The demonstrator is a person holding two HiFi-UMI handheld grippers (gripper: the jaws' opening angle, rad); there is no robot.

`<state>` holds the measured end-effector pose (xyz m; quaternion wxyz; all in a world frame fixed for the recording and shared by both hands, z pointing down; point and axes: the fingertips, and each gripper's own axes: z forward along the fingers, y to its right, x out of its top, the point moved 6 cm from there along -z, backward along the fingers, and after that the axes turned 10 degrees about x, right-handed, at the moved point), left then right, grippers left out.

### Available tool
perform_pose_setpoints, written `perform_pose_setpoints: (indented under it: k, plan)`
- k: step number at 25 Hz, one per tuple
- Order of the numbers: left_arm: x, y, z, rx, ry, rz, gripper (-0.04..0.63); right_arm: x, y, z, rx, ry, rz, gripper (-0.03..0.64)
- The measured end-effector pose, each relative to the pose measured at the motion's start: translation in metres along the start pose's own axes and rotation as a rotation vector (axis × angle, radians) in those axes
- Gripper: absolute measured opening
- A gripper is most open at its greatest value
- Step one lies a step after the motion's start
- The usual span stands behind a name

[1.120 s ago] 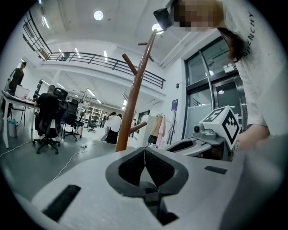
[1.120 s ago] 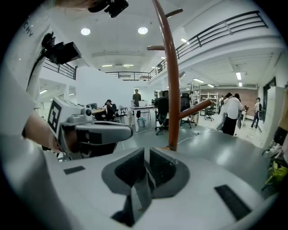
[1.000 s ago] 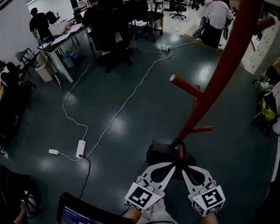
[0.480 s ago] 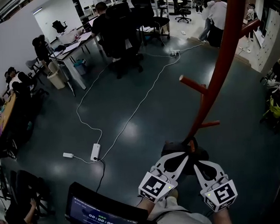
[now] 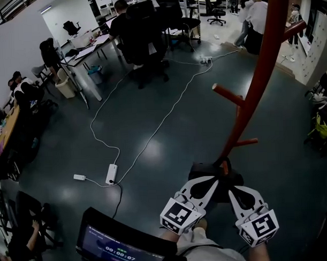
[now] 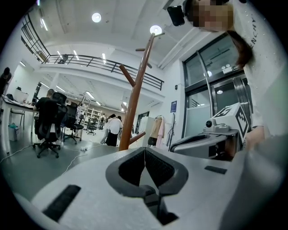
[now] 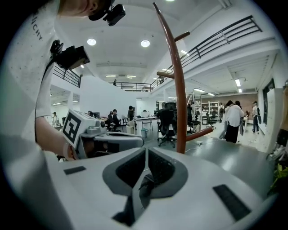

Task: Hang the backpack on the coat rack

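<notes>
The red-brown coat rack (image 5: pixel 258 81) rises at the right, with pegs sticking out left and right. A dark backpack (image 5: pixel 199 170) lies low at its foot, partly hidden by my grippers; I cannot tell whether it rests on the floor or on the lowest peg. My left gripper (image 5: pixel 214 179) and right gripper (image 5: pixel 231 190) reach side by side over it. In the left gripper view the left gripper (image 6: pixel 145 150) has its jaws pressed together and the rack (image 6: pixel 135 99) stands ahead. In the right gripper view the right gripper (image 7: pixel 146 150) shows only a thin slit, with the rack (image 7: pixel 179 90) close in front. Neither gripper view shows the backpack.
A white cable and power strip (image 5: pixel 111 173) cross the dark floor at left. A dark screen (image 5: pixel 116 246) sits at the bottom left. Desks, office chairs and seated people (image 5: pixel 138 32) fill the back. Bags and clutter (image 5: pixel 321 127) line the right edge.
The head view has swung a little, so the rack and floor sit differently in frame. Both grippers stay side by side at the backpack by the rack's foot, jaws unchanged.
</notes>
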<state>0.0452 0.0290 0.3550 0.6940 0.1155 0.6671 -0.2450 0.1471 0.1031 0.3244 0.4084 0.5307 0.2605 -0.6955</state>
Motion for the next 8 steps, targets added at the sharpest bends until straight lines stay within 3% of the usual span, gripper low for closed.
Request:
perform_pose_setpoints:
  k: [8]
  plan:
    - [-0.015,-0.012,0.001,0.020,-0.035,-0.047,0.011,-0.014,0.010,0.010,-0.018,-0.019,0.034,0.031]
